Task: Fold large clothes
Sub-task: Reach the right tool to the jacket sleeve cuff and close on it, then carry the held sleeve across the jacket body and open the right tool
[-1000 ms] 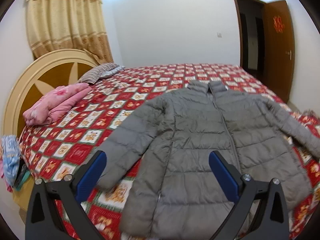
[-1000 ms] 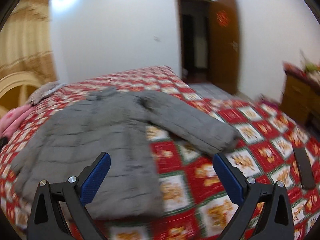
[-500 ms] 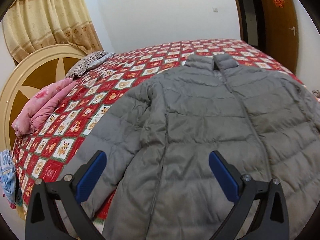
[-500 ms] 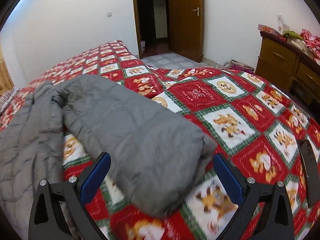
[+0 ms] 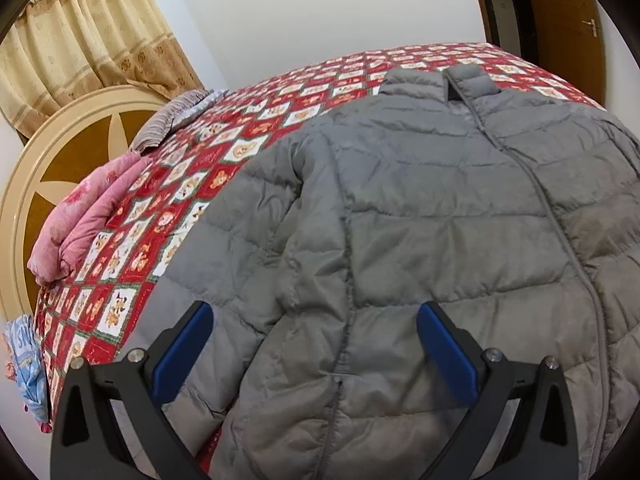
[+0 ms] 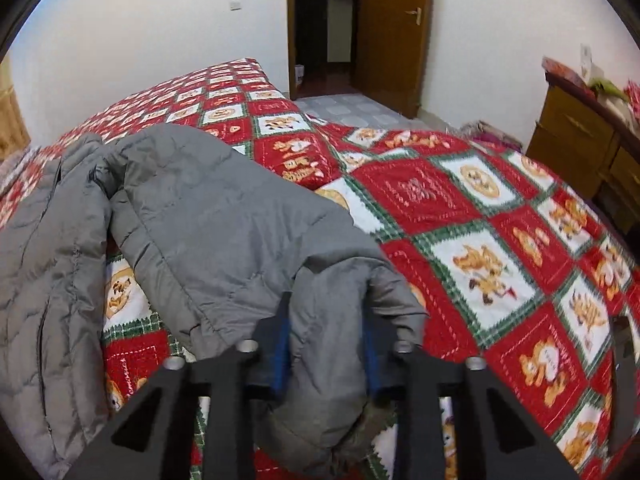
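A grey quilted puffer jacket (image 5: 420, 216) lies flat, front up and zipped, on a bed with a red, white and green patterned cover (image 5: 192, 184). My left gripper (image 5: 314, 344) is open and empty, its blue pads spread just above the jacket's lower left part and left sleeve. In the right wrist view the jacket's right sleeve (image 6: 224, 216) runs across the bed cover (image 6: 472, 216). My right gripper (image 6: 326, 344) is shut on the sleeve's cuff end, which bunches between the blue pads.
A pink folded quilt (image 5: 76, 224) and a striped pillow (image 5: 172, 120) lie by the round headboard (image 5: 52, 168). A wooden dresser (image 6: 588, 140) stands right of the bed. An open doorway and brown door (image 6: 384, 28) are behind. A dark flat object (image 6: 626, 384) lies at the bed's right edge.
My right gripper has moved onto the sleeve end and closed on it. My left gripper has moved closer over the jacket and stays open.
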Demonstrator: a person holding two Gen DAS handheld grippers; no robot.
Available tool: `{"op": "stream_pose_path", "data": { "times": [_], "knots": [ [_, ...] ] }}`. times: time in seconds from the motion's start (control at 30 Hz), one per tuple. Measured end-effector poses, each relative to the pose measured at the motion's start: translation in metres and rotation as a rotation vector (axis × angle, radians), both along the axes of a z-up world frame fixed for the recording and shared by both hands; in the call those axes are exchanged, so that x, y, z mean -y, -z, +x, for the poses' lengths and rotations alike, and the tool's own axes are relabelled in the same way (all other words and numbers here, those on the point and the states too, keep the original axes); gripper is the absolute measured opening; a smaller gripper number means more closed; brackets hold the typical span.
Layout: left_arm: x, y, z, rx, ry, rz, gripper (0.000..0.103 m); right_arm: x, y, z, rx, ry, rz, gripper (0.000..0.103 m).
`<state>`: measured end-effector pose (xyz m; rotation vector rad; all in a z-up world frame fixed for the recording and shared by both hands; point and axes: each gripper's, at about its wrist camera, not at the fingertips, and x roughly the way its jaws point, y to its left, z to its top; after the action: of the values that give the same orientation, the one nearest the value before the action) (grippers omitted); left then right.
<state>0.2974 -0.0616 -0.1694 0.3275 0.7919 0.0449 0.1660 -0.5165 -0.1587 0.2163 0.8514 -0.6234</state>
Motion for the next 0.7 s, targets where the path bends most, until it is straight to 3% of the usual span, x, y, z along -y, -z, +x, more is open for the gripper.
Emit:
{"op": "stream_pose_path", "data": {
  "times": [0.27,0.7],
  "knots": [
    [-0.009,-0.009,0.003,0.003,0.008,-0.031,0.103,-0.004,-0.01,0.01,-0.028,-0.039,-0.058,0.013],
    [-0.045,-0.038,0.019,0.092,-0.024,-0.019,0.103,-0.048,-0.091,0.056,0.057,-0.169,-0.198,0.009]
  ]
}}
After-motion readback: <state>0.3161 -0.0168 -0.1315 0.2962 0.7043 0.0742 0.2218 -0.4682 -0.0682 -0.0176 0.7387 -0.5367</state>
